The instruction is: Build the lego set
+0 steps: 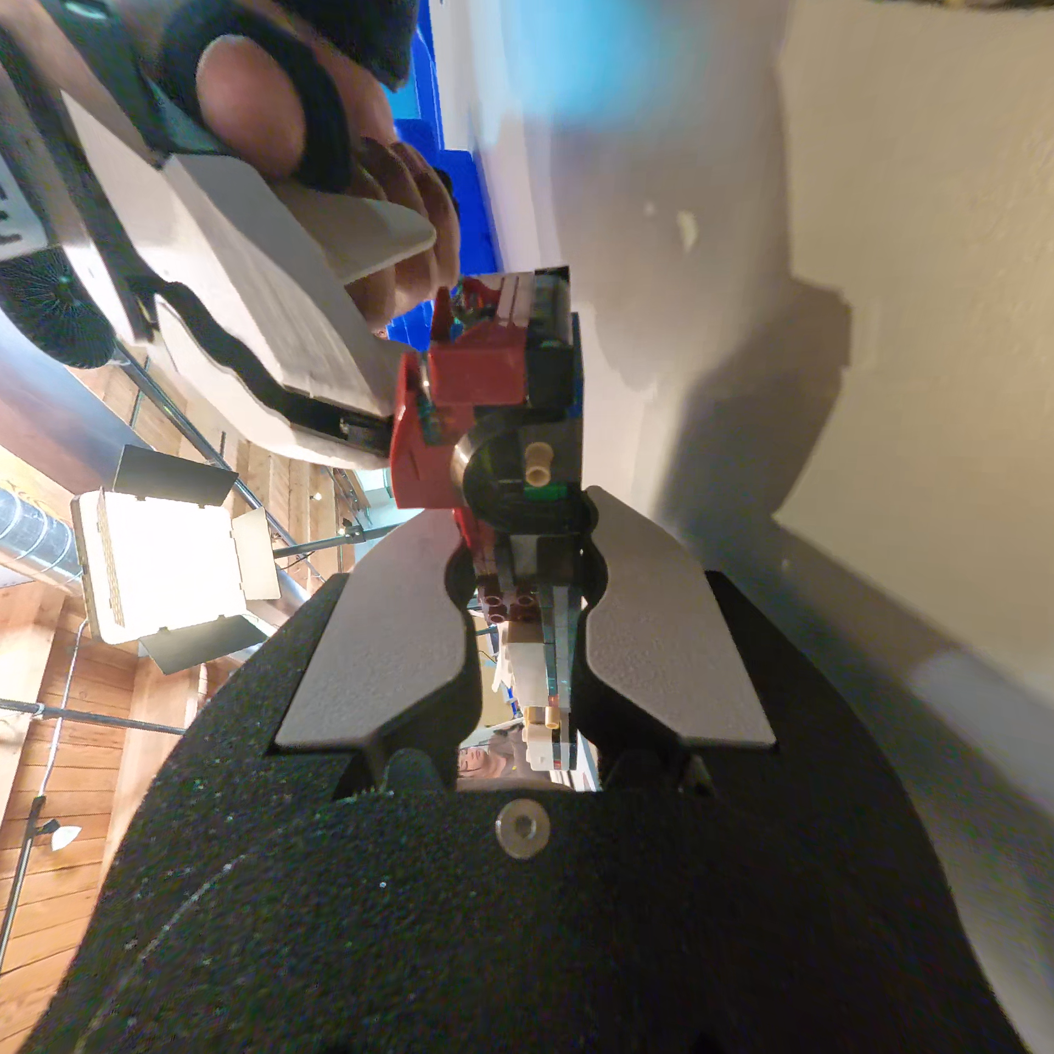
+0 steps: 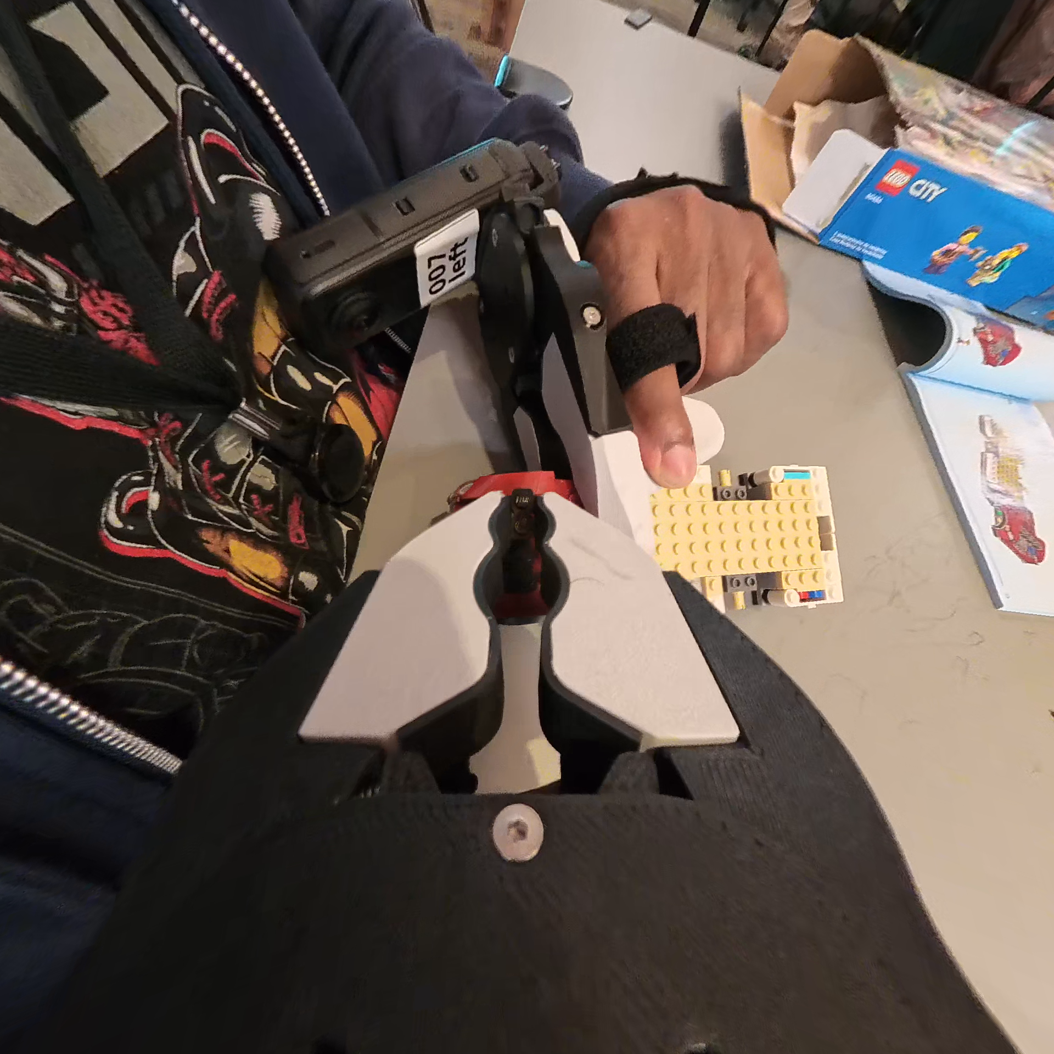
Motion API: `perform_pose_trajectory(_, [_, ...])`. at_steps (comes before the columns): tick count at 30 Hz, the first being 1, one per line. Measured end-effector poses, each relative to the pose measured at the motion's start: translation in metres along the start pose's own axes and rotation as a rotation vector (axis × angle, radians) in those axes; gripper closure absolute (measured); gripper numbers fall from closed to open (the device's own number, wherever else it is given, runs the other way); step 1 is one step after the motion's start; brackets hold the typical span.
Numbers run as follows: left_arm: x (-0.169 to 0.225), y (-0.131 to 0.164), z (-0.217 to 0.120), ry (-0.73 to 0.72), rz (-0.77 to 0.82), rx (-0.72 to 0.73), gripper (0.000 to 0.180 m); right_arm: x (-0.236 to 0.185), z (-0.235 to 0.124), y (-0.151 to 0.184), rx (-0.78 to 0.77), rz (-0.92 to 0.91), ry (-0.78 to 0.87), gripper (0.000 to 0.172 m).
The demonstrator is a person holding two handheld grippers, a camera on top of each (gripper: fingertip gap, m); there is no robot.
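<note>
**Both hand-held grippers clamped on one brick-built model**

I find the left hand-held gripper (image 1: 525, 547) closed part-way on a brick-built model (image 1: 513, 433) of red and black pieces; both grey fingers (image 1: 399, 621) bear on its narrow black and dark-red section. The model is carried clear of the bench (image 2: 855, 713), with its red end at the right hand-held gripper (image 2: 523, 513).

In the right wrist view, the right hand-held gripper stands at a narrow setting, its pads (image 2: 604, 576) pinching a thin black and red part of the same model. A person's hand (image 2: 684, 285), with a black strap on the thumb, grips the left unit.

On the bench, just beside the right gripper's fingers, lies a tan and white studded assembly (image 2: 747, 536). Farther off lie a blue box (image 2: 947, 228) and an open instruction booklet (image 2: 992, 456).
</note>
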State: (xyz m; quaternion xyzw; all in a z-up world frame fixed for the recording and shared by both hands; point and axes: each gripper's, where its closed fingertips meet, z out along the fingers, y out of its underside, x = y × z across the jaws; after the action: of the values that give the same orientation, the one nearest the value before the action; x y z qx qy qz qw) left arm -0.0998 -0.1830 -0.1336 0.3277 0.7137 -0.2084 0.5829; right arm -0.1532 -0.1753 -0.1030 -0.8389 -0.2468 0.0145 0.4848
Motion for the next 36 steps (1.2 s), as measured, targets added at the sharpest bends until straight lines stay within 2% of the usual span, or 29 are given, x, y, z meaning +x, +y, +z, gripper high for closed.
perform_pose_trajectory(11, [0.0015, -0.004, 0.0001, 0.009, 0.011, 0.017, 0.147, -0.0068, 0.0006, 0.0028, -0.053, 0.033, -0.093, 0.164])
perform_pose_trajectory(20, [0.0026, -0.0076, 0.0007, 0.012, 0.013, 0.033, 0.147, -0.0018, 0.0025, 0.0056, -0.075, 0.03, -0.068, 0.164])
perform_pose_trajectory(36, [0.0031, -0.0045, 0.0009, 0.014, 0.002, 0.021, 0.147, -0.0057, 0.0011, 0.0026, -0.013, 0.06, -0.081, 0.164])
